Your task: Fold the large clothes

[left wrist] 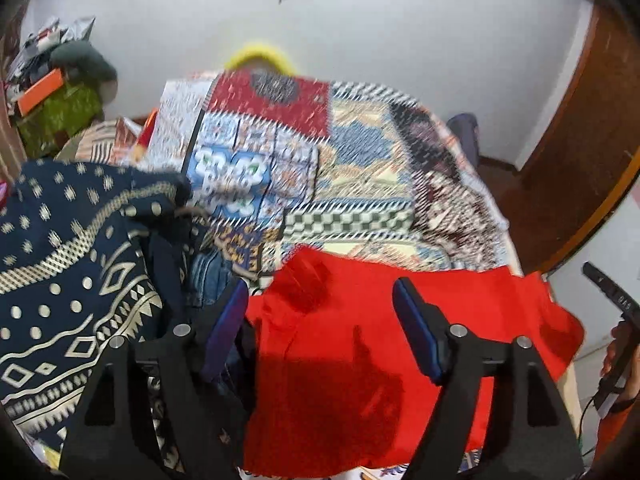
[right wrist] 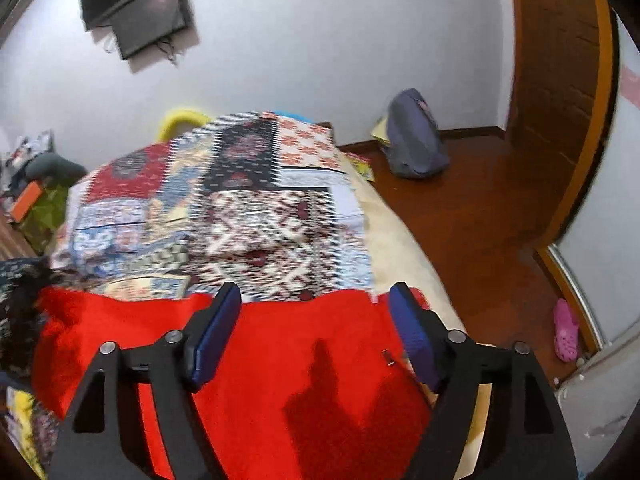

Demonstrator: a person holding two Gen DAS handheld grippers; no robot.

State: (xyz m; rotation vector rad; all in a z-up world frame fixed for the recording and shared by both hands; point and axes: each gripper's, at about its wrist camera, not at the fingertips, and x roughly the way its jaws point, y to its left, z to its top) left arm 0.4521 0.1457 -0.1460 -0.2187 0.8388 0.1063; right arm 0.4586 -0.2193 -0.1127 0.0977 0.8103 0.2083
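A large red garment (left wrist: 360,360) lies spread on the near part of the bed, over a patchwork bedspread (left wrist: 320,160). It also shows in the right wrist view (right wrist: 280,360). My left gripper (left wrist: 320,292) is open and empty, held above the red garment's left part. My right gripper (right wrist: 316,300) is open and empty, above the garment's far right edge. Part of the right gripper shows at the right edge of the left wrist view (left wrist: 612,300). A dark blue patterned garment (left wrist: 72,260) is heaped to the left of the red one.
The patchwork bedspread (right wrist: 240,208) covers the bed. Jeans (left wrist: 208,276) lie between the two garments. A grey bag (right wrist: 416,144) and a pink clog (right wrist: 566,336) sit on the wooden floor right of the bed. Clutter (left wrist: 52,92) is piled at far left. A TV (right wrist: 136,12) hangs on the wall.
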